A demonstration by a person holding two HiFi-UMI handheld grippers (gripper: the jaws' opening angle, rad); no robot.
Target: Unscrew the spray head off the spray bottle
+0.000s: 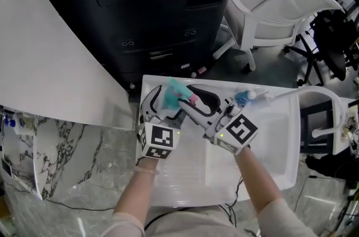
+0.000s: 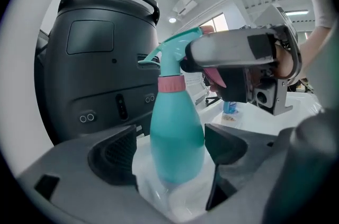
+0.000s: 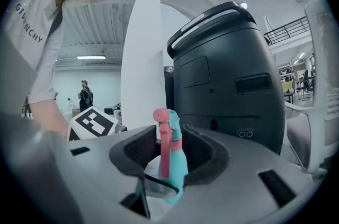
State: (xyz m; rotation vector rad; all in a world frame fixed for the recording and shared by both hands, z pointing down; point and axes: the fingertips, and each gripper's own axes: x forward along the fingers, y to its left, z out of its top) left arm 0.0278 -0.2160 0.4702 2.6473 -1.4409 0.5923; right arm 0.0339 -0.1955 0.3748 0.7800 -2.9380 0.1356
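A teal plastic spray bottle stands upright in the upper left part of a shallow white plastic tray, which lies on a grey-veined marble desk. In the head view the bottle is just above centre, in front of a large black rounded machine that fills the top of the frame.

The left tool is wide open. The bottle's body stands between its dark pads, with a clear gap on the frame's left side and the other pad close beside the body. A pink plastic collar rings the bottle's neck above that tool.

The right tool reaches in from the right of the head view. It is closed on the teal spray head, whose pink trigger hangs down between the two pads.

A small blue-capped bottle stands near the tray's top edge, just right of the right tool. A white swivel chair is on the floor at the upper right.
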